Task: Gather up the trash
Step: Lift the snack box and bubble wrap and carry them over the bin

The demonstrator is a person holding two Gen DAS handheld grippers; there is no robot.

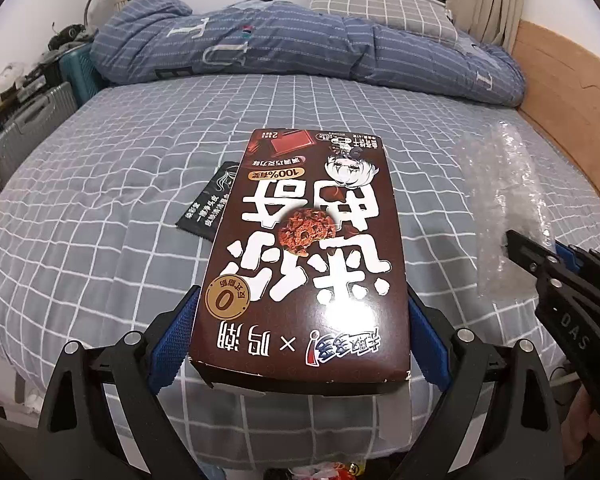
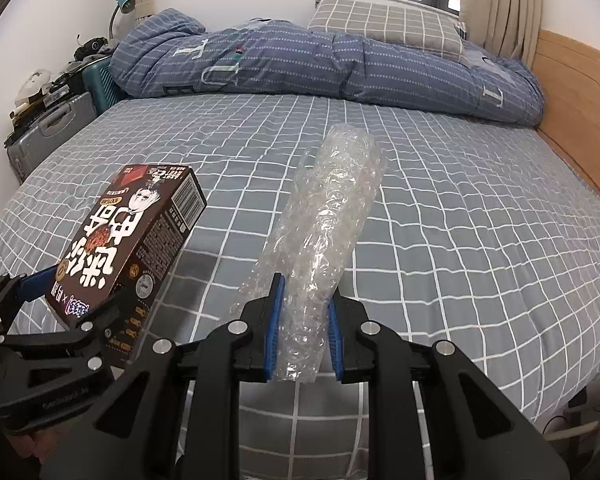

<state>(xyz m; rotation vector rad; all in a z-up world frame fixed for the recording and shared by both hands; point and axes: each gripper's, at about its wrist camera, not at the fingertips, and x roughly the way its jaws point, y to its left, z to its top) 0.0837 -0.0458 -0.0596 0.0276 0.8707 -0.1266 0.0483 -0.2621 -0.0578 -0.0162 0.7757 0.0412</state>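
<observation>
My left gripper (image 1: 302,312) is shut on a brown cookie box (image 1: 304,248) and holds it above the bed; the box also shows in the right wrist view (image 2: 136,240), with the left gripper (image 2: 76,300) around its near end. My right gripper (image 2: 304,304) is shut on a clear bubble-wrap roll (image 2: 328,216), held over the bed. In the left wrist view the roll (image 1: 500,200) and the right gripper's fingers (image 1: 540,260) are at the right. A black sachet (image 1: 208,204) lies flat on the bed sheet, left of the box.
The grey checked bed sheet (image 2: 460,220) fills both views. A folded blue quilt (image 2: 320,68) and a pillow (image 2: 388,24) lie at the far end. A wooden bed frame (image 2: 580,112) runs along the right. Suitcases (image 2: 52,132) stand at the left. Colourful trash (image 1: 324,472) shows below the left gripper.
</observation>
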